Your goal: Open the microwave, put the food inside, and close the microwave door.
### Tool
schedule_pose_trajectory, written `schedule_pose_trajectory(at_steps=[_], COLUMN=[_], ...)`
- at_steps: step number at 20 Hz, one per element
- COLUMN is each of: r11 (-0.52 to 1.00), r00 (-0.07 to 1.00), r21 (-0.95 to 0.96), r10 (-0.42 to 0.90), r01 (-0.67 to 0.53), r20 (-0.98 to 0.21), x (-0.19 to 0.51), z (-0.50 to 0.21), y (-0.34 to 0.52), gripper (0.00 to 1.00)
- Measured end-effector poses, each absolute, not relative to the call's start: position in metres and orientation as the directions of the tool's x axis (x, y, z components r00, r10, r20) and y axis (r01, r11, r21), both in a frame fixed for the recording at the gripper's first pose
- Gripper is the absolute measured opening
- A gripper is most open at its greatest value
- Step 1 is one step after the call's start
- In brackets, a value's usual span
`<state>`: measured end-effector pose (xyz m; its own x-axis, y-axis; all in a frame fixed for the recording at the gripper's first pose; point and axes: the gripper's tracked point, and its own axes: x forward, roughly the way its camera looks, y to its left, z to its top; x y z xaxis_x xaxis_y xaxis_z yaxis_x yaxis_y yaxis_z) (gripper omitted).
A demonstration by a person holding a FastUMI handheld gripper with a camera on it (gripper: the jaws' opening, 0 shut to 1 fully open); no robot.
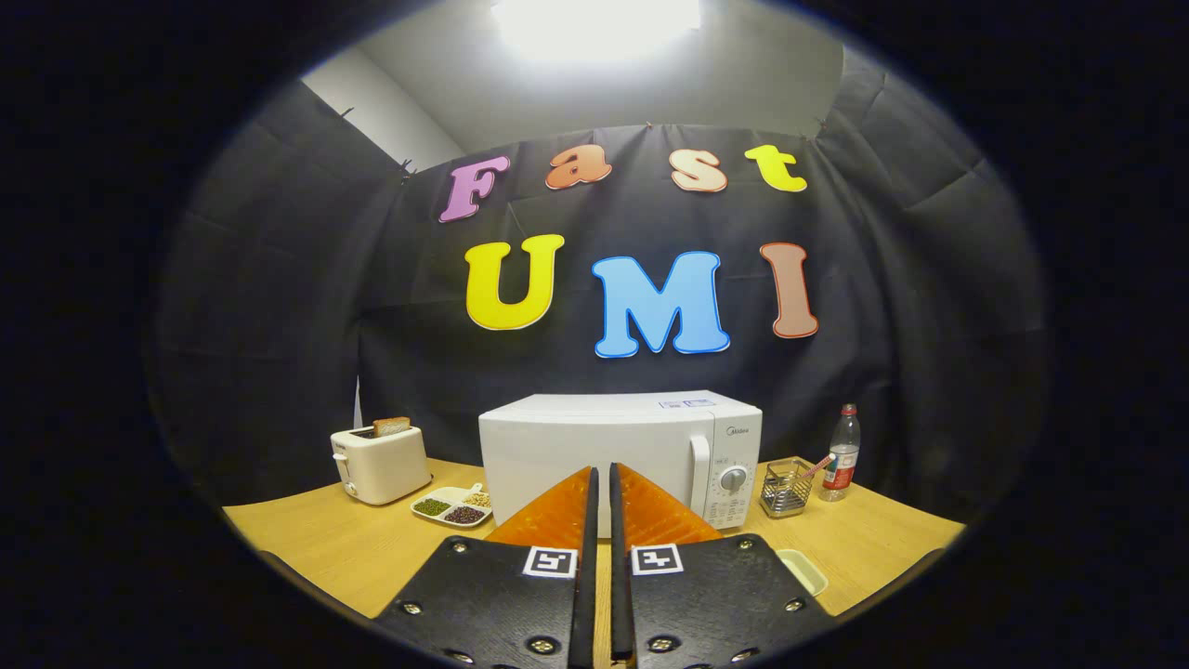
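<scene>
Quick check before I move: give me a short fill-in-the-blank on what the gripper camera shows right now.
1. The door of the white microwave is ____.
2. The gripper holds nothing, and its fingers are ____.
3. A slice of bread sticks up from the ____, left of the microwave.
4. The plastic bottle stands beside the wire basket, to the ____ of the microwave.

Missing words: closed; shut; toaster; right

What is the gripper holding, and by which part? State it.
Nothing. The gripper has its fingers closed together with nothing between them, short of the white box-shaped microwave, whose door is closed.
</scene>
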<state>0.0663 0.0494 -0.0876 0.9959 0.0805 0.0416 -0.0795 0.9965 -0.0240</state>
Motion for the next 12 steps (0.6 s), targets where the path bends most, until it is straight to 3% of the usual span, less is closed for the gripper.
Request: schedule_pose_trajectory(at_steps=[12], r11=[0.994], r00=[0.986], r21=[-0.1], r10=[0.055], r01=[-0.039], r20=[0.159], x=[-0.005], z=[-0.019], y=[0.029], gripper=[0.07])
